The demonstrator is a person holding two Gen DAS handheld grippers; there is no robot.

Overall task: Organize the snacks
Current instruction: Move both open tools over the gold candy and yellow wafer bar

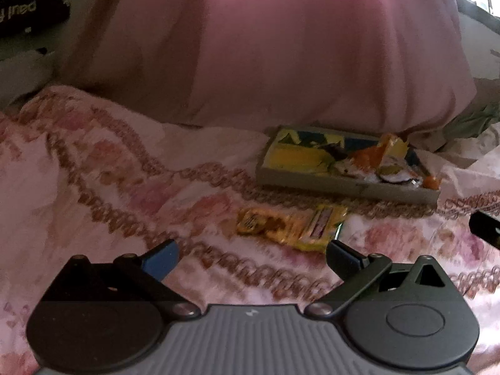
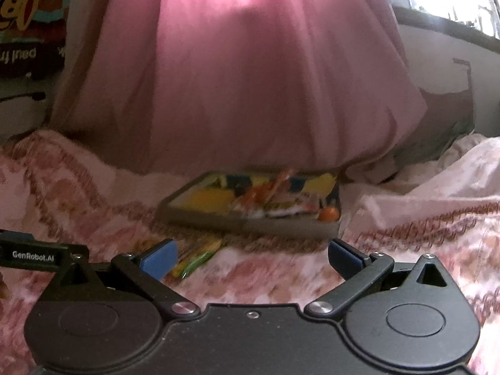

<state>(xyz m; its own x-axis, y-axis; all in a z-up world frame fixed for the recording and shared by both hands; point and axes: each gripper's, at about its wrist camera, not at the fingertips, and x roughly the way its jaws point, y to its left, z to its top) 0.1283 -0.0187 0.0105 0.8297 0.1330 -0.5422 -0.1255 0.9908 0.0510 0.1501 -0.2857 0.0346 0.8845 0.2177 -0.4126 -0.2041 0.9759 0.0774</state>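
Several snacks already lie in the shallow tray (image 1: 343, 184) at the far side of the floral bedspread (image 1: 93, 187), against the pink curtain (image 1: 265, 47). Two yellow packets (image 1: 290, 226), possibly more given the blur, lie loose just before it. Left gripper (image 1: 251, 257) and right gripper (image 2: 252, 257) both gape wide, empty.

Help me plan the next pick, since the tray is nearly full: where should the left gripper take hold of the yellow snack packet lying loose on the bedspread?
The yellow snack packet lies flat on the bedspread, in front of the tray. Probably come from above with the open left gripper and pinch across its near, crinkled edge, where the wrapper seems to lift slightly off the soft cloth.
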